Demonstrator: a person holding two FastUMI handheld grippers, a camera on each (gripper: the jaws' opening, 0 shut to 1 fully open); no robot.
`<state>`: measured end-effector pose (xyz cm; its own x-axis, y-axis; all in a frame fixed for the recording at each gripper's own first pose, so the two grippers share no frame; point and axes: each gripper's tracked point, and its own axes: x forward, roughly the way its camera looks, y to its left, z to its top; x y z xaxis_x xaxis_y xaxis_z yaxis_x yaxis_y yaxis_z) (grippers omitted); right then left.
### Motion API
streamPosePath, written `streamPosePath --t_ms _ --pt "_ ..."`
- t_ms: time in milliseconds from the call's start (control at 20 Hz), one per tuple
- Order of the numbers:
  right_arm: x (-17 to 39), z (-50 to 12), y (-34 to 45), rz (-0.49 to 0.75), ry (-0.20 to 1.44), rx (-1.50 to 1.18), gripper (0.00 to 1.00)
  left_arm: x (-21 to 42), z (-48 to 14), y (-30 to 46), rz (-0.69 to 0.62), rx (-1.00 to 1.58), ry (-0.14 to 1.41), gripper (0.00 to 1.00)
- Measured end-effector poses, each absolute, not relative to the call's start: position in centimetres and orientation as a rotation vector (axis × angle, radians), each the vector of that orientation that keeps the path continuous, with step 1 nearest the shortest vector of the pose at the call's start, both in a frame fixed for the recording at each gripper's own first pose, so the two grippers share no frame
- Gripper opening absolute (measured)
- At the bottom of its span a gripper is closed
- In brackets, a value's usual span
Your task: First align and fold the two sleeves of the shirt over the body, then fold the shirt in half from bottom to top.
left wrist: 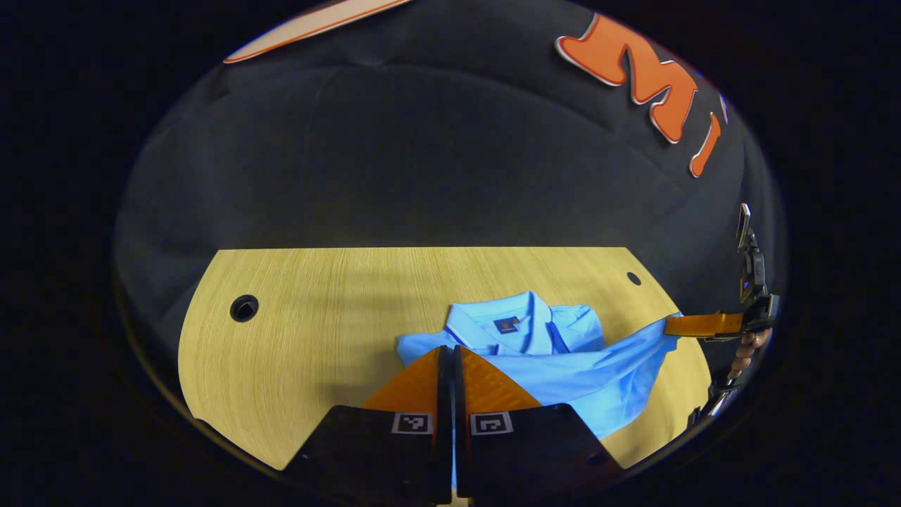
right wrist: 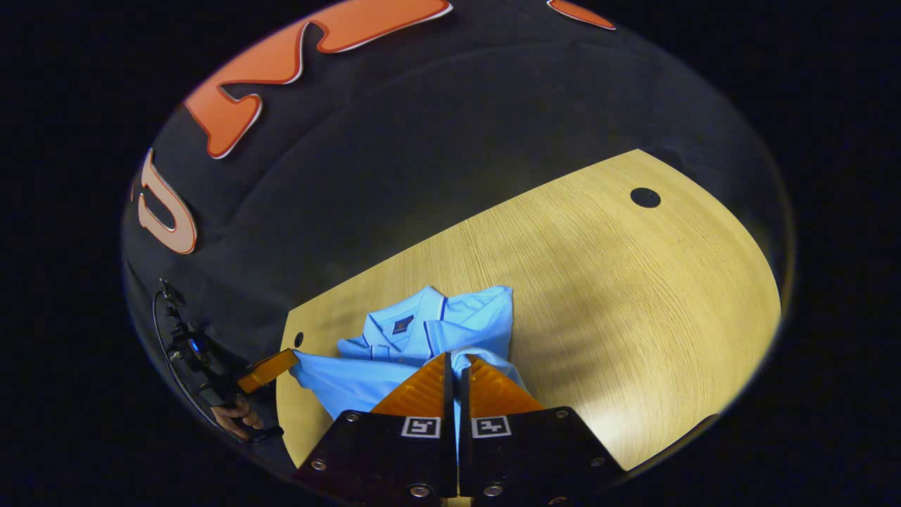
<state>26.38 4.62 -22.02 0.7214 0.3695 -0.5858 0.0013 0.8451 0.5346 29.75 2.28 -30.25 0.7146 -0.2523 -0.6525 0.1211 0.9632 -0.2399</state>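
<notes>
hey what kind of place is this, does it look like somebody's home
Probably not a home: it looks like a staged recording booth. A black cloth wall backs a bare wooden table with cable holes, and handheld tongs grip a blue polo shirt.

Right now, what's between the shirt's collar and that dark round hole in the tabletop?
Only bare wooden table. In the left gripper view, nothing lies between the collar of the shirt and the hole.
</notes>
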Motion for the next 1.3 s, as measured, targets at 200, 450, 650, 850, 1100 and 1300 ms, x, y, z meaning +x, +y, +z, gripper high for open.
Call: streamPosePath --t_ms 200,450,650,850,1100,1300 --pt "30.2 -23.4 5.6 0.209 0.764 0.506 0.02 32.5 -32.7 3.6 -0.180 -0.126 0.768 0.06" --pt "31.9 -24.0 7.1 0.219 0.764 0.512 0.04 32.8 -33.2 3.9 -0.148 -0.079 0.793 0.09" --pt "30.2 -22.5 6.4 0.234 0.716 0.424 0.39 31.1 -30.4 3.6 -0.138 -0.103 0.773 0.34" --pt "26.8 -19.6 5.3 0.269 0.655 0.335 0.82 27.8 -24.5 3.5 -0.112 -0.057 0.671 0.80" --pt "21.4 -16.4 2.5 0.258 0.538 0.240 0.99 20.4 -19.1 0.8 -0.104 -0.042 0.584 0.98" --pt "15.6 -15.2 0.2 0.253 0.468 0.172 0.99 14.0 -16.5 -1.2 -0.072 -0.011 0.507 0.98"
